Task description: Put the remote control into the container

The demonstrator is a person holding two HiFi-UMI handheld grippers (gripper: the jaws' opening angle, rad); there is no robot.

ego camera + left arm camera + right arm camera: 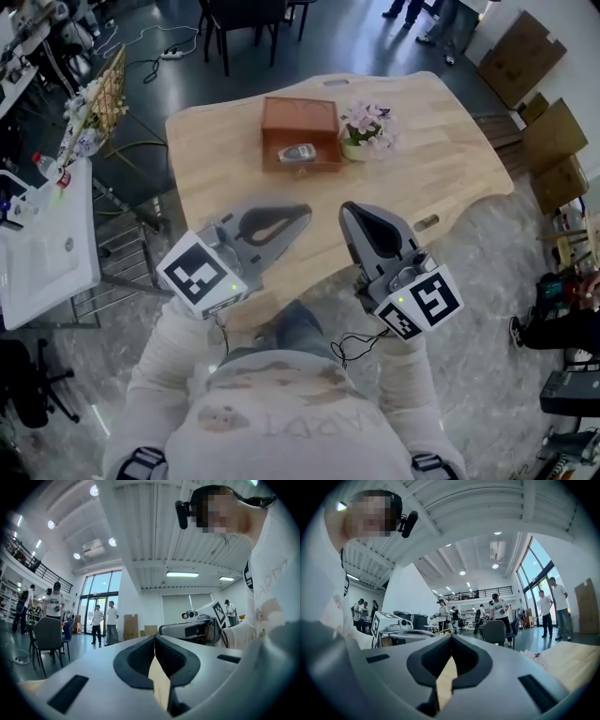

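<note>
A grey remote control (298,153) lies inside the brown box-like container (300,119) at the middle of the wooden table (234,178). Both grippers are held near the table's front edge, well short of the container, tilted upward. My left gripper (302,213) is shut with nothing between its jaws; in its own view the tips (154,637) meet against the room's ceiling. My right gripper (347,208) is shut and empty too, its tips (451,637) pointing across the hall.
A pot of pale pink flowers (367,125) stands just right of the container. Chairs (246,23) stand beyond the table, cardboard boxes (544,112) at the right, a white bench (42,248) at the left. Several people (499,609) stand in the hall.
</note>
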